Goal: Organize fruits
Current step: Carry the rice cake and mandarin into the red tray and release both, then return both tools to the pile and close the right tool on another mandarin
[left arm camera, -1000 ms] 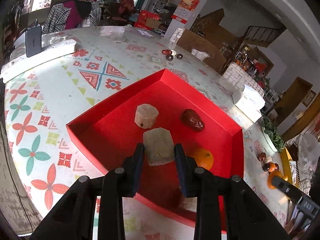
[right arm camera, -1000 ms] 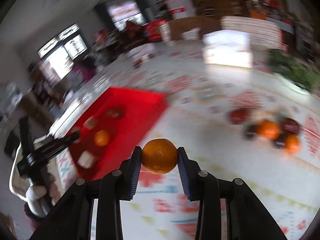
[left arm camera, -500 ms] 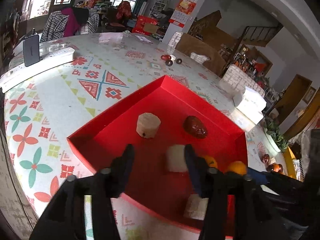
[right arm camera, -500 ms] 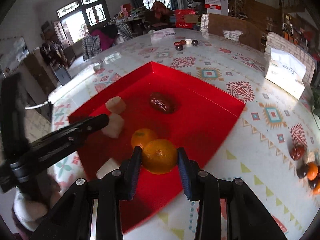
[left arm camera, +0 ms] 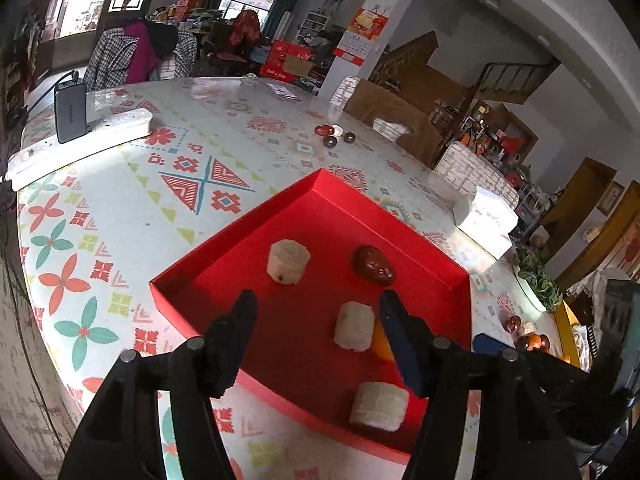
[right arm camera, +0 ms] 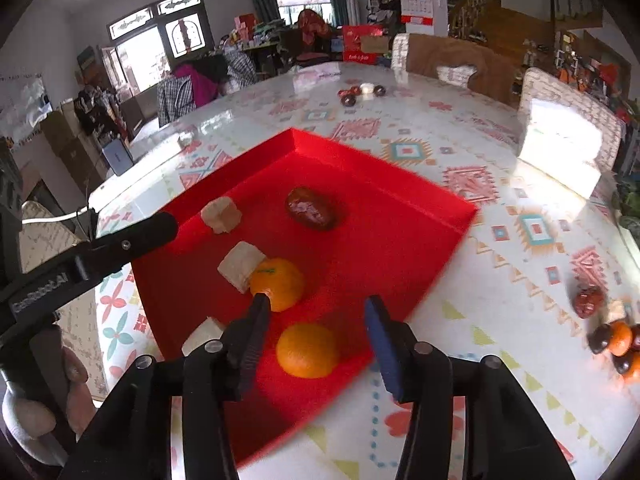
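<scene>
While both grippers hang over the shallow red cardboard tray (right arm camera: 448, 216), their jaws have just been opening. The right gripper (right arm camera: 316, 332) stands parted, and the round orange mandarin (right arm camera: 307, 350) sits on the tray floor between the pads, clear of both, close to the tray's near edge. Just beyond it a 2nd orange mandarin with a green stem spot (right arm camera: 278, 283) touches a pale cut fruit chunk (right arm camera: 241, 265). The left gripper (left arm camera: 318, 322) is parted too, with that same chunk (left arm camera: 354, 326) nearer its right pad and not pressed. Another pale cylinder-shaped chunk (left arm camera: 288, 261) and a wrinkled dark red date (left arm camera: 373, 265) lie farther in, well apart, with bare red floor between them. A 3rd pale chunk (left arm camera: 378, 406) hugs the near wall. Open floor remains toward the far corner. Off to the right, on the patterned tablecloth (right arm camera: 500, 264), waits a small cluster of loose fruit (right arm camera: 612, 336).
</scene>
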The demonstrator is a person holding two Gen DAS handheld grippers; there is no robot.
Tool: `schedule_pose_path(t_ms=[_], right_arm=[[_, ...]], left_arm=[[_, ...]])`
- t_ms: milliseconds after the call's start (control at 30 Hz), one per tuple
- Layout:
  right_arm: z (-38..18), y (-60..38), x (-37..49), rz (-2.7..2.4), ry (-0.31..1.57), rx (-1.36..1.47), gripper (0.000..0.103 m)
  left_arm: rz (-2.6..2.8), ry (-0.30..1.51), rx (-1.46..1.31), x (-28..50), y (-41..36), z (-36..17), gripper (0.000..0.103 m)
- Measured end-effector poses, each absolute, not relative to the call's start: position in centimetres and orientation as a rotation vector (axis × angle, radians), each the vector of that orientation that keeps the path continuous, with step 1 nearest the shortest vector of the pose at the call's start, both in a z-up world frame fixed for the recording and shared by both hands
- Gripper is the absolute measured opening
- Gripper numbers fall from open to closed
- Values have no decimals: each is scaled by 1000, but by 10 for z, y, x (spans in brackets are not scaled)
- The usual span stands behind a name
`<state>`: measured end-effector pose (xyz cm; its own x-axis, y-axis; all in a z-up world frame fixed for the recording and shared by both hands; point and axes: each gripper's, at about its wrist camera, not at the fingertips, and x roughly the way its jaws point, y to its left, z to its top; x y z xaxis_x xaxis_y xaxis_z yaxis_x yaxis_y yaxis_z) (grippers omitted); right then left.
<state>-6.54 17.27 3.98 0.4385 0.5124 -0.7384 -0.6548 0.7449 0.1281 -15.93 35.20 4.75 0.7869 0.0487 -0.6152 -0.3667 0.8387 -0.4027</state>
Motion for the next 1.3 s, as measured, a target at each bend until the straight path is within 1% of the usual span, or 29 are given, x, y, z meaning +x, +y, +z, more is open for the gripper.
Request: schedule_pose_path(t_ms=[167, 267, 567, 667, 800, 1000, 1300], right_arm=[[52, 134, -68, 690, 819, -146, 58], [56, 102, -67, 646, 810, -123, 58], [75, -40, -59, 405, 759, -1, 58], [82, -97, -48, 295, 738, 67, 58], [78, -143, -23, 201, 750, 138, 58], [44, -155, 20, 217, 855, 264, 58], [16, -124, 37, 268, 900, 216, 58]], left_arm=[[207, 630, -516, -160, 335, 56, 63], [182, 631, -493, -161, 322, 62, 66], [104, 618, -427, -163, 275, 80, 67], [72, 626, -412, -159, 258, 82, 68], [29, 649, -375, -153, 231, 82, 68], [-13, 679, -310, -146, 196, 82, 68], [-72, 739, -220, -116, 151, 67, 68]])
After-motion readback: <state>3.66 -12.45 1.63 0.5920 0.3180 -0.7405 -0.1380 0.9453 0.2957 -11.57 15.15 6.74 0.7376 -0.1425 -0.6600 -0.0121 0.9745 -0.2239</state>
